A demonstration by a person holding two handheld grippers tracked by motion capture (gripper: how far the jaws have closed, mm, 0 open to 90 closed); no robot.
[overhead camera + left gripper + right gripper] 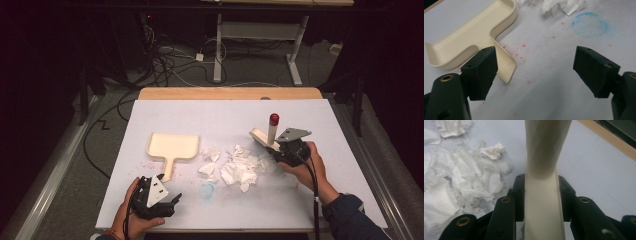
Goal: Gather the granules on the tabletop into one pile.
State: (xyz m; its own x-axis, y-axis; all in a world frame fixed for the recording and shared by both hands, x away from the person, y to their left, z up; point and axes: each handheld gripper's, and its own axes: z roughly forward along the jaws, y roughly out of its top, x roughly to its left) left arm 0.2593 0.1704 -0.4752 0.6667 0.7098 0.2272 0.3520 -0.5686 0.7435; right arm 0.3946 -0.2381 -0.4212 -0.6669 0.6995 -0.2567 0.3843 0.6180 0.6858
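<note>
A cream dustpan (172, 146) lies flat at the table's left middle, its handle pointing toward me. My left gripper (172, 200) hovers open near the front edge, just beyond the handle's end; in the left gripper view, the dustpan (471, 32) handle passes by the left jaw of my left gripper (536, 65), untouched. My right gripper (280, 150) is shut on a cream brush (270, 131) with a red tip, held tilted upright right of a crumpled tissue pile (240, 167). In the right gripper view, both jaws of my right gripper (541, 185) clamp the brush (544, 150), with the tissue pile (461, 182) at left.
A faint blue ring mark (207, 190) and red specks stain the white sheet (310, 120) between dustpan and tissues. The table's wooden far edge (230, 93) borders the sheet. Cables (170, 65) and another desk's legs lie on the floor beyond.
</note>
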